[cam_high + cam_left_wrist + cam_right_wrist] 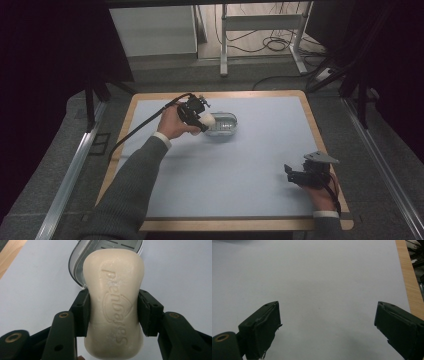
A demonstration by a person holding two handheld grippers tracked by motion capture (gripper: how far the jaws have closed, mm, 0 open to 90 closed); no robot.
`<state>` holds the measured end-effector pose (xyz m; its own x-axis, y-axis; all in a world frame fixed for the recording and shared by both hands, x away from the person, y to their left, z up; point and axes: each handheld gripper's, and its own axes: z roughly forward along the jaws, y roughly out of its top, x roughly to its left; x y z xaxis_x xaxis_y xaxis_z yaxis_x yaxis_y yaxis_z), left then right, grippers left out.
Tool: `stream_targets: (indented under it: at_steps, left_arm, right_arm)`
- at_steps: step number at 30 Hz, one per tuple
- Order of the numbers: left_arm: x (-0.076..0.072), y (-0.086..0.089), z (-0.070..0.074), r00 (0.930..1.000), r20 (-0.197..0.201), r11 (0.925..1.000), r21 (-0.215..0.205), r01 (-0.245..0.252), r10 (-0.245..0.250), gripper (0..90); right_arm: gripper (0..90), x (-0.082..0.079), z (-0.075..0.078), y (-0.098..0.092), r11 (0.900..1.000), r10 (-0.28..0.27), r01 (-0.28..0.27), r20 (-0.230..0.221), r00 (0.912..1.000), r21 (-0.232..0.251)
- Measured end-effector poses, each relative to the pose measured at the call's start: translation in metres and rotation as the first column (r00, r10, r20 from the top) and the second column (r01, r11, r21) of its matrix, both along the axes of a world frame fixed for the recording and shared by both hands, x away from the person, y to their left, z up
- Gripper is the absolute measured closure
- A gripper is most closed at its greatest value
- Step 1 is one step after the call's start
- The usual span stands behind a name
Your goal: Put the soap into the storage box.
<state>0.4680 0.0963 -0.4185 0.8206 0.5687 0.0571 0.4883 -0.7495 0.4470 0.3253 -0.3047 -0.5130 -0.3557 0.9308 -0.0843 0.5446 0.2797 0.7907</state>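
Over the soap dish [75,267], the left gripper [113,311], clamping the soap bar [113,302], should lower it squarely before letting go

Dim surroundings, evenly lit table, soft shadows

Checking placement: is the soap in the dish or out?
Out: the left gripper grips the soap in front of the dish.

Cream soap bar [113,302], embossed lettering; clear grey soap dish [223,125]; black tool pads [82,312]; pale blue mat [260,160].
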Motion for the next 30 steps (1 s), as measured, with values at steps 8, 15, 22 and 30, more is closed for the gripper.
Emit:
stream_targets:
  at_steps: [8, 15, 22, 30]
  left_arm:
    - [0.012, -0.007, -0.006, 1.0000, -0.003, 1.0000, 0.002, 0.003, -0.003, 49.9]
    - [0.015, -0.027, -0.006, 0.9990, 0.019, 0.9989, 0.023, 0.041, -0.042, 49.9]
    - [0.023, -0.035, -0.007, 0.9989, 0.005, 0.9989, -0.001, 0.046, -0.046, 49.9]
    - [0.031, -0.037, -0.011, 0.9987, -0.006, 0.9987, 0.000, 0.051, -0.051, 49.9]
  right_arm:
    - [6.4, 0.001, -0.001, -0.001, 1.000, -0.005, 0.005, -0.001, 1.0000, -0.007]
    - [6.3, 0.000, -0.001, 0.000, 1.000, -0.002, 0.002, 0.000, 1.0000, -0.008]
    - [6.3, 0.000, -0.001, -0.001, 1.000, -0.002, 0.002, -0.001, 1.0000, -0.008]
    - [6.3, 0.001, -0.003, 0.000, 1.000, -0.002, 0.002, -0.007, 1.0000, -0.011]
